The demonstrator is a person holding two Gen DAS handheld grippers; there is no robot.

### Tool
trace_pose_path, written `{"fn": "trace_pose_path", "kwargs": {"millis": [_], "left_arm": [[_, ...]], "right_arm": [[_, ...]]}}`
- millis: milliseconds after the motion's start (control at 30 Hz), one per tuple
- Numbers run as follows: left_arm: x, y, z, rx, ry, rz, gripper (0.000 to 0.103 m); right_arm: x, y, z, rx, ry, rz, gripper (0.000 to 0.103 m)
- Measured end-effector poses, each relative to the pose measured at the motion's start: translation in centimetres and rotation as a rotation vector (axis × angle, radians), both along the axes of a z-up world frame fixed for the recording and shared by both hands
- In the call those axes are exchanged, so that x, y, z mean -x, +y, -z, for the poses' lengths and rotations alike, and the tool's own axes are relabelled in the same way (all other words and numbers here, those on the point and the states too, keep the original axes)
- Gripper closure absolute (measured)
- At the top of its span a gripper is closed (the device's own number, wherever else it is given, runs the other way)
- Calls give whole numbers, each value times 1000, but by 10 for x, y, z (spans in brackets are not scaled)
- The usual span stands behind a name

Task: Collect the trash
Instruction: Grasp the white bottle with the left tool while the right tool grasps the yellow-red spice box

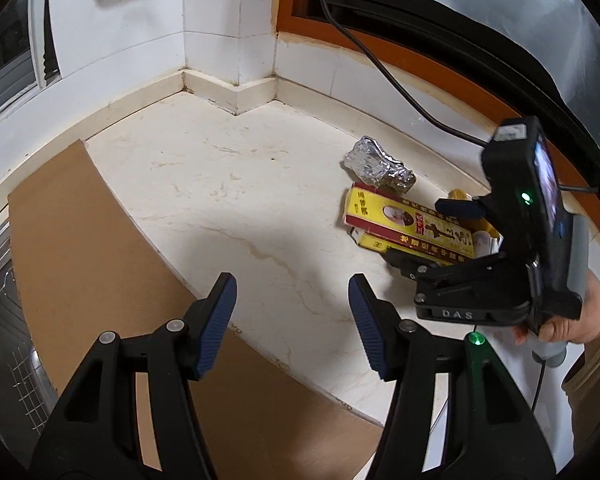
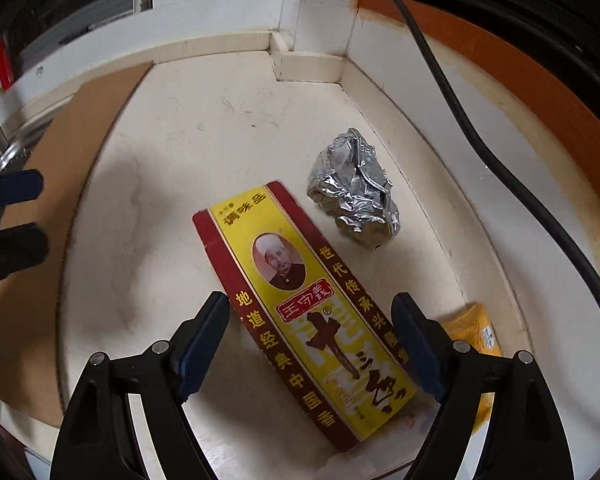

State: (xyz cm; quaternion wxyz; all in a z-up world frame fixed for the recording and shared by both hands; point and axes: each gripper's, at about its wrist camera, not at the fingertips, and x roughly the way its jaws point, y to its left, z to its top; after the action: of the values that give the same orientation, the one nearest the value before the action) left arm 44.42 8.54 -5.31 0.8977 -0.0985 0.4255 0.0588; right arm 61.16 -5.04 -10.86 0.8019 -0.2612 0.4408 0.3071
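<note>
The right gripper (image 2: 310, 336) straddles the yellow seasoning box (image 2: 304, 312) on the counter (image 2: 204, 128) — fingers spread, lined up to pinch. The left gripper (image 1: 292, 320) hovers spread and empty — crumpled foil (image 2: 352, 188) lies just beyond.

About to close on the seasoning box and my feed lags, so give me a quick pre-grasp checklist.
1. Right hand-held gripper open: ok.
2. Yellow and red box between its fingers: ok.
3. Fingers touching the box: cannot tell.
4. Foil ball apart from the box: ok in the right wrist view.
5. Yellow packet beside the right finger, may get pinched: not ok.
6. Left hand-held gripper open, holding nothing: ok.
</note>
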Motion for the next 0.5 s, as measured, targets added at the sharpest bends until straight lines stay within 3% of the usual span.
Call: {"fn": "trace_pose_path", "kwargs": {"millis": [133,333,500], "left_arm": [[0,-2,4,7,3,9,48],[-2,-11,10,8,10,29,48],[2,-23,4,11,-14,65,48]], "right_arm": [[-10,2,5,-18,37,17,23],[3,3,-2,-39,18,16,42],[15,-22,-30,-204,-6,89,42]]}}
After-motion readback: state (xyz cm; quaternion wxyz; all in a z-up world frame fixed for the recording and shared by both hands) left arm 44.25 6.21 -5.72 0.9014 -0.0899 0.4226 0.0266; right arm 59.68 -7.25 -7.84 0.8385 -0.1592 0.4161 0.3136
